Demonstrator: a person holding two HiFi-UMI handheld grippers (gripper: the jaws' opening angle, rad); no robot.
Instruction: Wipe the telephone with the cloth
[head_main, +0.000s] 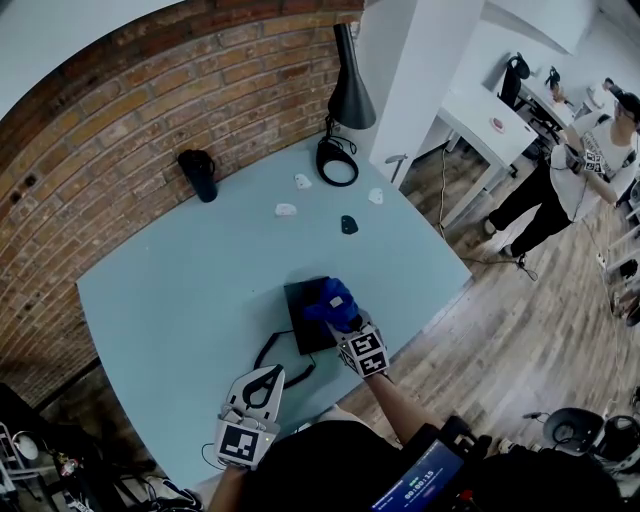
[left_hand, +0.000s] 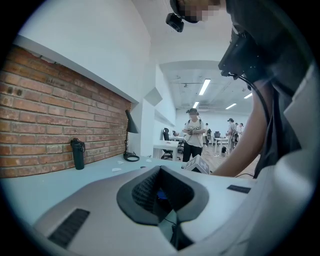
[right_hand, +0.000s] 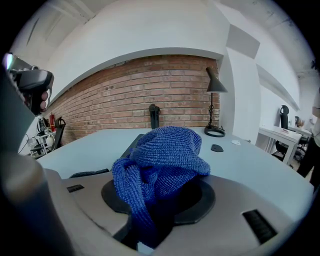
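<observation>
Brick fills the wall (head_main: 130, 110) curving from nine round to twelve o'clock in my head view, and against it lies the pale blue-green table (head_main: 180, 300). Off at two o'clock a person (head_main: 575, 175) stands on the wood floor beside a white desk (head_main: 490, 125). A black desk lamp (head_main: 350, 90) rises at the table's twelve o'clock corner, its ring base (head_main: 337, 163) resting on the surface. The black telephone (head_main: 305, 318) lies flat near the table's five o'clock edge, close to me, with its coiled cord (head_main: 272, 350) trailing toward seven o'clock from it. My left gripper (head_main: 270, 376) sits at seven o'clock of the telephone, just beside the cord; its jaws are pressed together with nothing between them, which its own view (left_hand: 161, 172) confirms. My right gripper (head_main: 341, 320) comes in from five o'clock, jaws clamped on the blue cloth (head_main: 332, 302), and that cloth bunches on the telephone's right half. In the right gripper view the cloth (right_hand: 162, 160) heaps up over the jaws. A dark bottle (head_main: 198, 175) stands upright near the wall at eleven o'clock. Three small white scraps (head_main: 286, 210) and one small dark object (head_main: 349, 224) lie scattered between the lamp base and the telephone, well apart from each other.
</observation>
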